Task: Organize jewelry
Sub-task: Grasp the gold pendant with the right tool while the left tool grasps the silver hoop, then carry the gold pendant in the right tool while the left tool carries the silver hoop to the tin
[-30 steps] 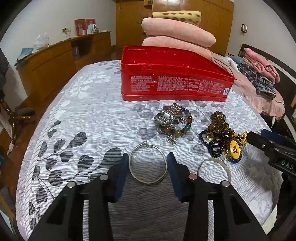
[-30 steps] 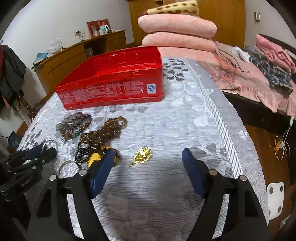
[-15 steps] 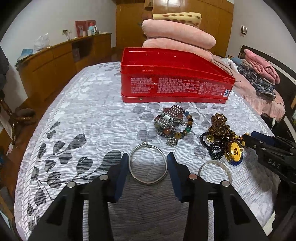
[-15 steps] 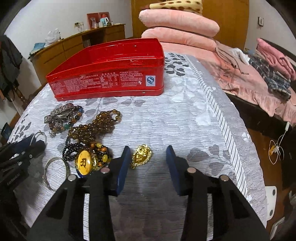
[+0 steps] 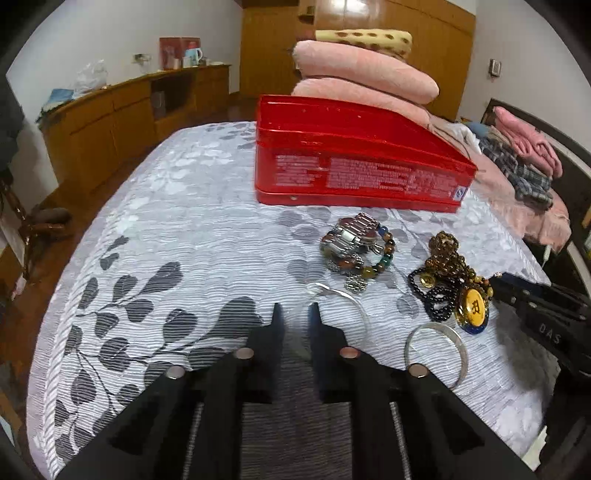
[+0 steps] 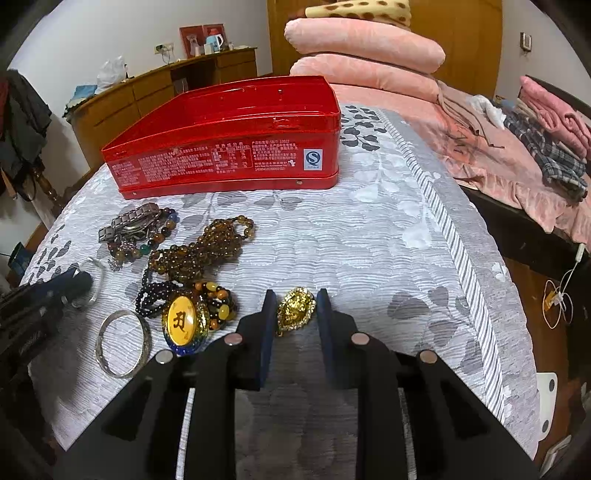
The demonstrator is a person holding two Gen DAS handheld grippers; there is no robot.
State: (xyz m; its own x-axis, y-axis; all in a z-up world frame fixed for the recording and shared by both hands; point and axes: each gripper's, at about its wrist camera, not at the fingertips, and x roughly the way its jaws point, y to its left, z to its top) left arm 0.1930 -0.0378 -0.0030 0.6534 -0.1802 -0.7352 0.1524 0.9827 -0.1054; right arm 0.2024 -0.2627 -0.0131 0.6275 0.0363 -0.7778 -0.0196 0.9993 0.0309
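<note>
Both grippers have narrowed and are closing: left gripper (image 5: 294,312) on the silver bangle (image 5: 345,299), right gripper (image 6: 296,308) around the gold pendant (image 6: 296,309), ready for lifting

Ahead, stacked pink pillows (image 5: 364,79) are backed by wooden wardrobe doors (image 5: 391,22); left, a long wooden sideboard (image 5: 122,110) is set against white wall (image 5: 92,33).

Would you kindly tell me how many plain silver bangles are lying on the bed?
2: one thin silver bangle at the left tool's closing tips, one wider silver bangle beside the yellow oval pendant.
</note>
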